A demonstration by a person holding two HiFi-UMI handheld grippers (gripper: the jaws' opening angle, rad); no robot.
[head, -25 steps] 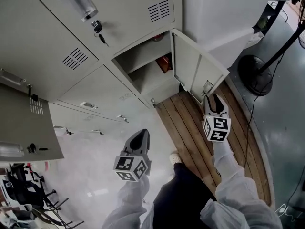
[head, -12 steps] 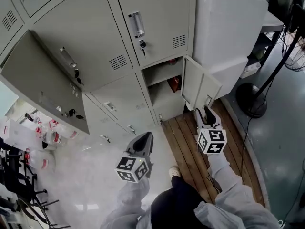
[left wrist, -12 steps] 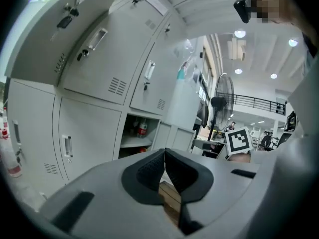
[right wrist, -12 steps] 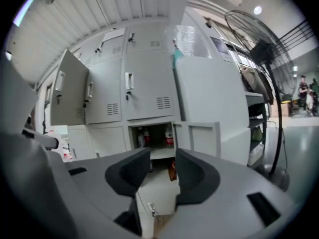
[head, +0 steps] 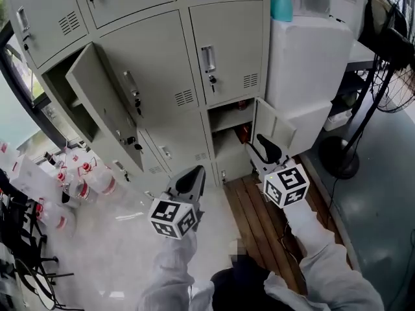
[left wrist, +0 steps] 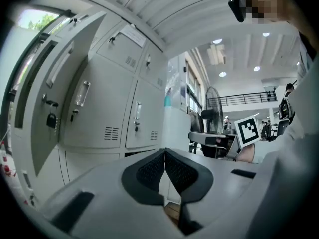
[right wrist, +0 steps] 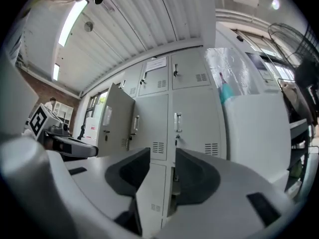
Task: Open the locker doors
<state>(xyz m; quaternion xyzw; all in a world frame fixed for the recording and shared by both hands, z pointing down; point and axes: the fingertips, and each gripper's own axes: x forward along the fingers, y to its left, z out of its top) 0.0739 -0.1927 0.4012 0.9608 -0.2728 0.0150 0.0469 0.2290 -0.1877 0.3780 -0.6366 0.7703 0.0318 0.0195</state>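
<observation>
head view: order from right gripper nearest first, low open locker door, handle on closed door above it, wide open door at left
From the right gripper:
1. low open locker door, just past its tips
2. handle on the closed door, higher, to the left
3. wide open door, far left

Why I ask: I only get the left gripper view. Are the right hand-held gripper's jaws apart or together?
Observer: Apart. The right gripper view shows the right hand-held gripper with a clear gap between its jaws and nothing gripped.
Operator: Is any door open low down, where my picture is blocked?
Observer: Yes. The head view shows the bottom-right locker door standing open, with something red inside the compartment.
</observation>
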